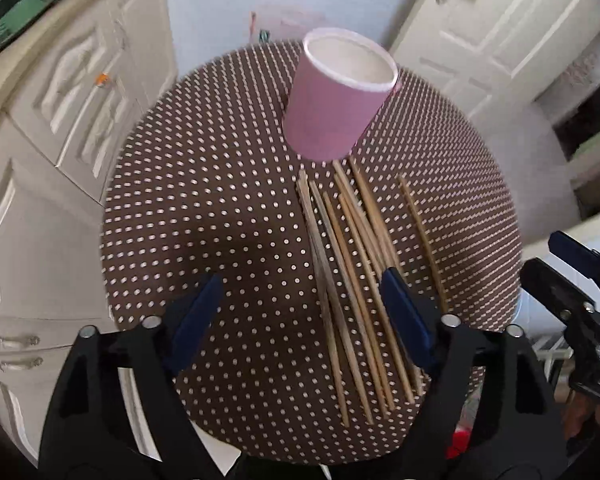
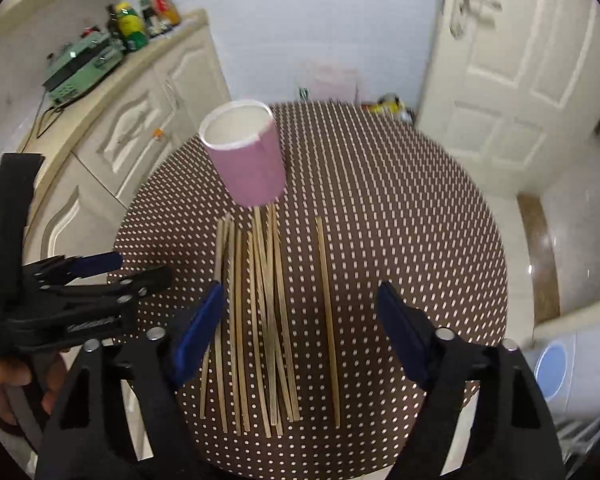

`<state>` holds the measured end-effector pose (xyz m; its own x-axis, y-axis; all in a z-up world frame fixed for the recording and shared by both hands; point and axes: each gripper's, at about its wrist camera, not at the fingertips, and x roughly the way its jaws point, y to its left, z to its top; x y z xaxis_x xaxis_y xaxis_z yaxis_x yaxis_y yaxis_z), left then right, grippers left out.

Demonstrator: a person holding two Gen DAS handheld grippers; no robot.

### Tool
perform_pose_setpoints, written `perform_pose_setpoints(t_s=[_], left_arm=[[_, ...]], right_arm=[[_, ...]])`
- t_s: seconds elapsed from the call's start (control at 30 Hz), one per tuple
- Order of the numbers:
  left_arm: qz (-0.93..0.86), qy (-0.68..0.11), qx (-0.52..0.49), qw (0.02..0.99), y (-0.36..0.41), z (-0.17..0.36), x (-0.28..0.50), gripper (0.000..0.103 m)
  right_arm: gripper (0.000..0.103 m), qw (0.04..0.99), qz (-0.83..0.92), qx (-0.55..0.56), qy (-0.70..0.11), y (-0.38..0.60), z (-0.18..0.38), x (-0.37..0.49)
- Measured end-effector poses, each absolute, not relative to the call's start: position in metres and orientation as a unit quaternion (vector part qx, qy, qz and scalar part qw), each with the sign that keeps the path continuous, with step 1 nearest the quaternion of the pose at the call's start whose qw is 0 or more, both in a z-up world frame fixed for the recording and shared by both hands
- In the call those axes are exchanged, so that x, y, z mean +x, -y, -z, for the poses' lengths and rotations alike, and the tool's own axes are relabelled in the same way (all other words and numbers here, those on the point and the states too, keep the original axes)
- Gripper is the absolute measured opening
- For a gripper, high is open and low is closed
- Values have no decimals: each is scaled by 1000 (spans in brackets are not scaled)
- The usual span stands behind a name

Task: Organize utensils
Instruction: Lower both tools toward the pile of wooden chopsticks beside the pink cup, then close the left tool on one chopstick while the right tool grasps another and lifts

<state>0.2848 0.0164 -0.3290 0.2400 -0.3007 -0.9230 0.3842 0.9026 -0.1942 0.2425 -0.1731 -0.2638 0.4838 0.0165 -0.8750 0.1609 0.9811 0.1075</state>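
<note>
Chopsticks (image 2: 268, 320) mid-table; tongs (image 2: 300, 304) wide.

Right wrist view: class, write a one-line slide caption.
Open right gripper above wooden chopsticks lying before an empty pink paper cup on a polka-dot table.

White door (image 2: 512, 80), cream cabinets (image 2: 140, 120)

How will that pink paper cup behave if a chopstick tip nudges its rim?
The pink paper cup is empty and looks thin-walled, so it is probably very light and apt to slide or tip. It is taller than its narrow base, which favours tipping. Nothing braces it: both grippers hang open, and the chopsticks lie flat beside its base.
</note>
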Motion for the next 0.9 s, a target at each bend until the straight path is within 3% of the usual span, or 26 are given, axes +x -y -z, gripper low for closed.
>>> perform_pose_setpoints(t_s=[0.17, 0.43, 0.77, 0.9], left_arm=[[220, -609, 48, 760, -4, 363, 298, 63], [197, -640, 72, 739, 3, 407, 304, 62], [168, -631, 110, 749, 36, 421, 316, 63], [155, -633, 115, 750, 46, 421, 332, 63]], right_arm=[[61, 835, 44, 110, -537, 186, 282, 255], [61, 815, 18, 123, -566, 202, 311, 284], [61, 797, -20, 109, -594, 216, 330, 316], [54, 786, -29, 102, -609, 216, 343, 329]])
